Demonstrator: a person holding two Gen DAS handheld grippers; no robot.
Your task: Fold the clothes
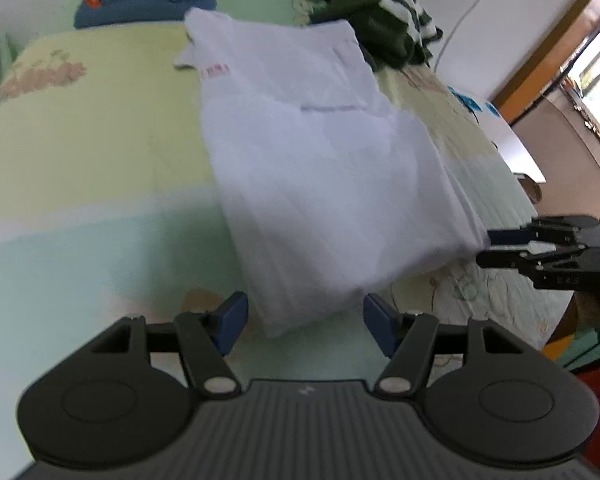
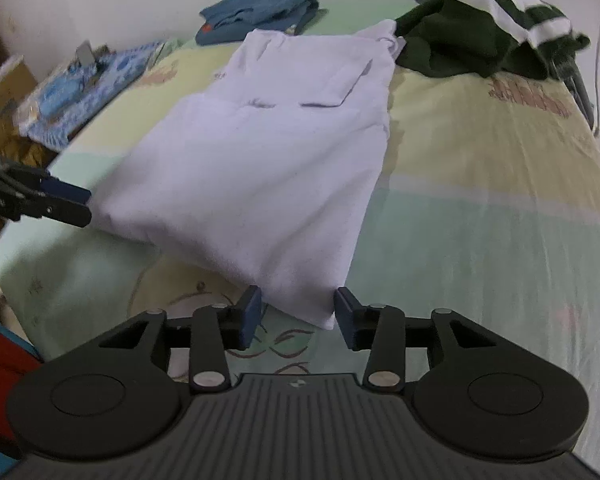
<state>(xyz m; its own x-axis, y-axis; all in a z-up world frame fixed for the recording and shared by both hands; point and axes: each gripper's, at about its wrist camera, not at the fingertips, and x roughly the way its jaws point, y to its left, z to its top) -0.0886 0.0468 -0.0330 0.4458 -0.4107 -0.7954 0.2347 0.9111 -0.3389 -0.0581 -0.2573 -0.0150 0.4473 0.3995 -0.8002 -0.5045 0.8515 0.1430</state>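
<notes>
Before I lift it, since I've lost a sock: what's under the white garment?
The white garment lies flat on the bedsheet. Only sheet shows around its edges; anything beneath is covered.

There are three pieces of clothing on one bed (image 2: pixel 480 184). One white garment (image 2: pixel 260 160) lies in the middle, one blue garment (image 2: pixel 256 14) lies far behind it, and one dark green garment with white stripes (image 2: pixel 480 36) lies far to the right. Two claws are visible: the left claw (image 1: pixel 305 320) and the right claw (image 2: pixel 296 314). One blue patterned flat item (image 2: pixel 80 84) lies at the far left.
</notes>
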